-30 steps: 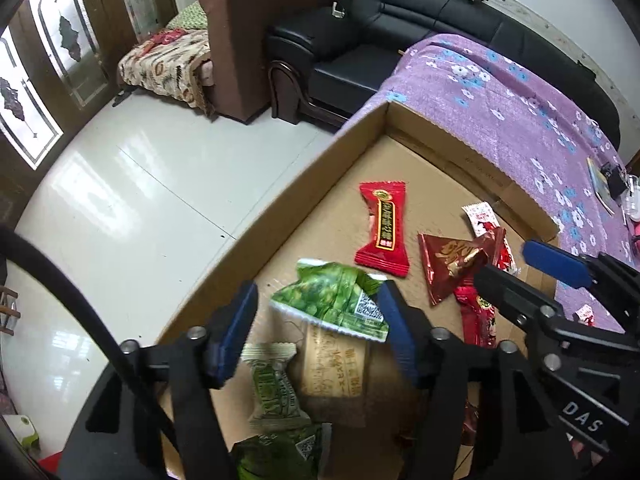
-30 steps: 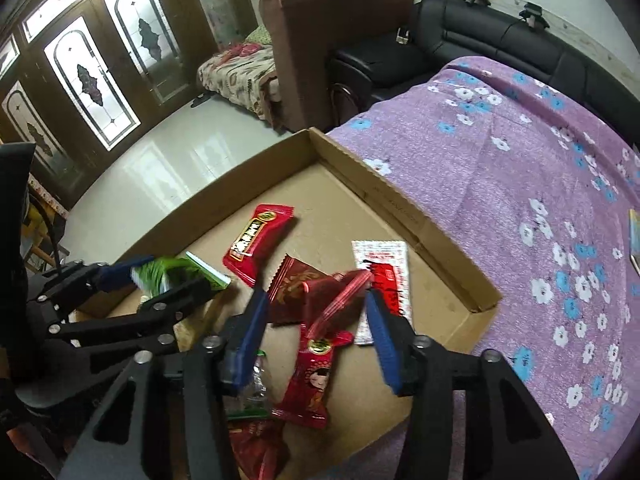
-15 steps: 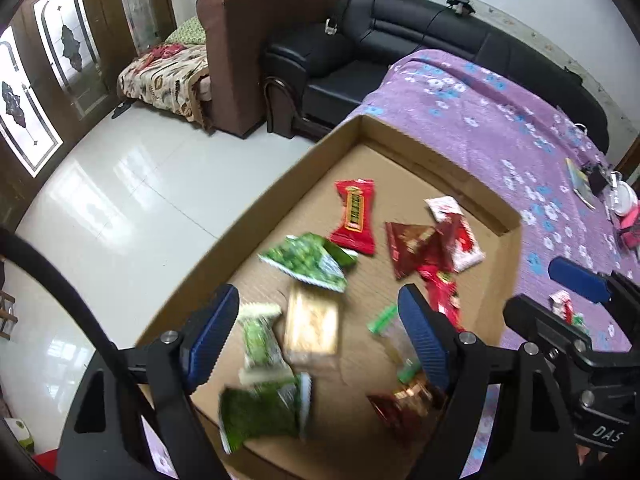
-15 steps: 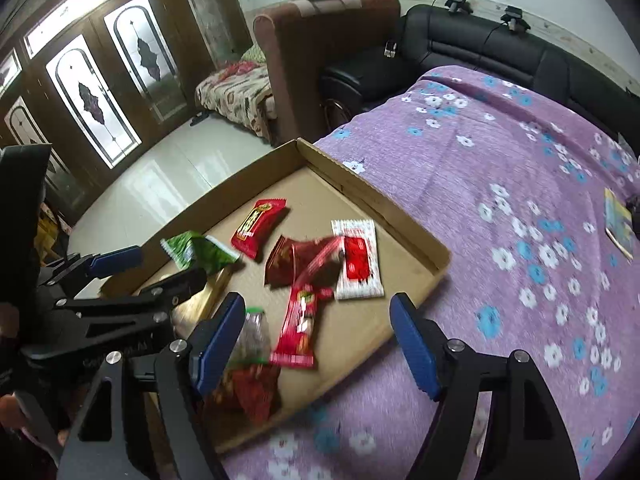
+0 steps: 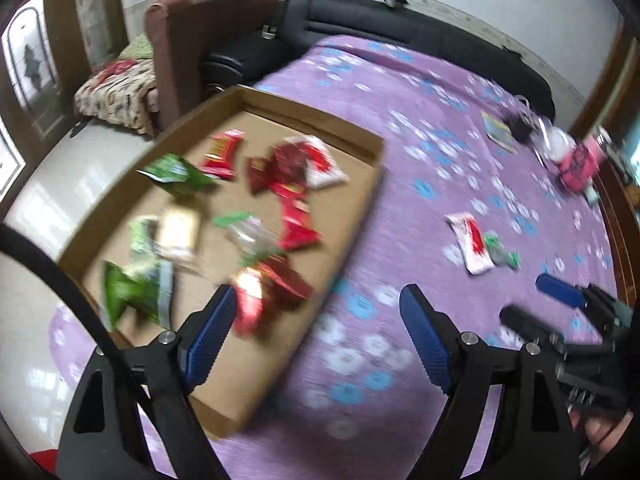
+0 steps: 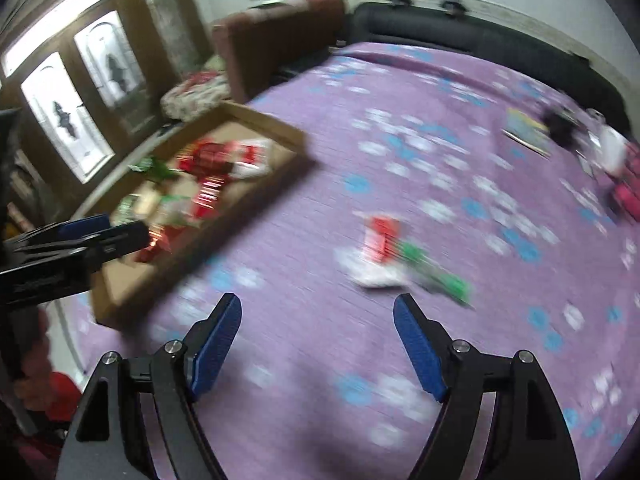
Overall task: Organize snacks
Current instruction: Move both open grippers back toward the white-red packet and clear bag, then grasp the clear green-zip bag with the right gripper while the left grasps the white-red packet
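A shallow cardboard tray (image 5: 360, 216) lies on a purple flowered cloth and holds several red and green snack packets, among them a green bag (image 5: 132, 292) and a long red packet (image 5: 294, 216). Out on the cloth lie a white-and-red packet (image 5: 472, 244) and, touching it, a small green packet (image 5: 500, 254). My left gripper (image 5: 316, 300) hangs open and empty over the tray's near right rim. Farther right, my right gripper (image 6: 318, 300) is over bare cloth, jaws opening with nothing between them; the white-and-red packet (image 6: 376, 248) and green packet (image 6: 436, 276) lie just beyond it. Both views are blurred.
A black sofa (image 5: 400, 28) and a brown armchair (image 5: 208, 24) stand behind the cloth, with pale tiled floor (image 5: 52, 184) left of the tray. A booklet (image 5: 498, 132), a dark item and a pink object (image 5: 580, 164) sit at the cloth's far right.
Both grippers have swung right, off the tray and out over the purple cloth. Their jaws have widened; the green packet and the red packet that were between them now lie in the tray.
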The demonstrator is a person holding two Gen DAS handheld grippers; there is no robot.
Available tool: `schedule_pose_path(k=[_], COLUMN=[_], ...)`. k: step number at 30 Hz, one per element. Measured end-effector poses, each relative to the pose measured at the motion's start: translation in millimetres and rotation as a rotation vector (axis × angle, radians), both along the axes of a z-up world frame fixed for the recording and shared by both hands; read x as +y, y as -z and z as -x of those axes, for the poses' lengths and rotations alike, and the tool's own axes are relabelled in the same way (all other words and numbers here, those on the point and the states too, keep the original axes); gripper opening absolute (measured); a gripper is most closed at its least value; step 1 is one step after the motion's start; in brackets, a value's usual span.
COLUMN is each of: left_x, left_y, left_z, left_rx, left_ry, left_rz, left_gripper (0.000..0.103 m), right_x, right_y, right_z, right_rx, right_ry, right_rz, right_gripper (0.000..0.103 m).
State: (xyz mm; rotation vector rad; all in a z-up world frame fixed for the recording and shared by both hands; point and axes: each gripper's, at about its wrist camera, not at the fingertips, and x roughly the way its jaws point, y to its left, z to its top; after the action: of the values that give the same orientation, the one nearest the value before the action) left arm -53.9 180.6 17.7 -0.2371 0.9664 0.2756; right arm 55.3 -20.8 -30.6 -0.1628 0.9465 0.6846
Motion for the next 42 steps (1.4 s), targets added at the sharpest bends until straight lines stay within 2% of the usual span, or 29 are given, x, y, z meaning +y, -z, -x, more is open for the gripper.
schedule_pose_path(k=[2, 5, 13, 17, 18, 20, 22, 25, 26, 27, 33, 39, 42], left_x=[-17.8, -34.9, -47.8, -48.8, -49.2, -49.8, -50.2, -51.1, -51.2, -51.9, -60.8, -77.3, -85.4], left_y=[8.9, 17.2, 24.2, 25.0, 25.4, 26.4, 26.5, 26.9, 26.8, 26.2, 21.5, 22.9, 27.2], left_z=[-7.2, -14.6, -27.1, -28.4, -29.9, -33.7, -36.3, -41.8, -43.4, -46.3, -62.8, -86.3, -106.9], left_rx=[0.026, 0.054, 0.093, 0.1, 0.104, 0.111, 0.112, 0.122, 0.121, 0.118, 0.1, 0.099, 0.117], left_ry=[0.028, 0.047, 0.029, 0.015, 0.011, 0.003, -0.004, -0.012, -0.015, -0.022, -0.024, 0.003, 0.014], left_rz=[-0.015, -0.032, -0.029, -0.022, -0.02, -0.016, -0.012, -0.011, -0.006, -0.005, -0.022, -0.044, -0.03], left_gripper=[0.084, 0.084, 0.084, 0.084, 0.084, 0.084, 0.084, 0.084, 0.084, 0.084, 0.084, 0.084, 0.084], right_x=[-16.3, -21.5, -14.4, -7.6, -5.8, -1.1, 3.0, 7.2, 8.0, 9.0, -0.9, -43.9, -62.5], right_y=[3.5, 7.1, 24.6, 32.9, 35.0, 40.4, 44.1, 44.3, 44.2, 44.3, 43.9, 46.0, 46.9], right_z=[-11.2, -28.4, -53.0, -63.1, -65.2, -68.7, -68.7, -68.9, -69.5, -69.6, -67.7, -59.3, -57.9], right_rx=[0.007, 0.0, -0.131, -0.135, -0.129, -0.113, -0.111, -0.115, -0.106, -0.089, -0.049, -0.017, 0.001], right_ry=[0.052, 0.071, -0.034, -0.116, -0.133, -0.172, -0.204, -0.231, -0.233, -0.238, -0.209, -0.15, -0.114], right_rz=[-0.015, -0.02, 0.08, 0.145, 0.153, 0.176, 0.184, 0.178, 0.173, 0.166, 0.158, 0.149, 0.127], right_gripper=[0.078, 0.079, 0.077, 0.062, 0.053, 0.043, 0.042, 0.034, 0.024, 0.018, 0.018, 0.019, 0.019])
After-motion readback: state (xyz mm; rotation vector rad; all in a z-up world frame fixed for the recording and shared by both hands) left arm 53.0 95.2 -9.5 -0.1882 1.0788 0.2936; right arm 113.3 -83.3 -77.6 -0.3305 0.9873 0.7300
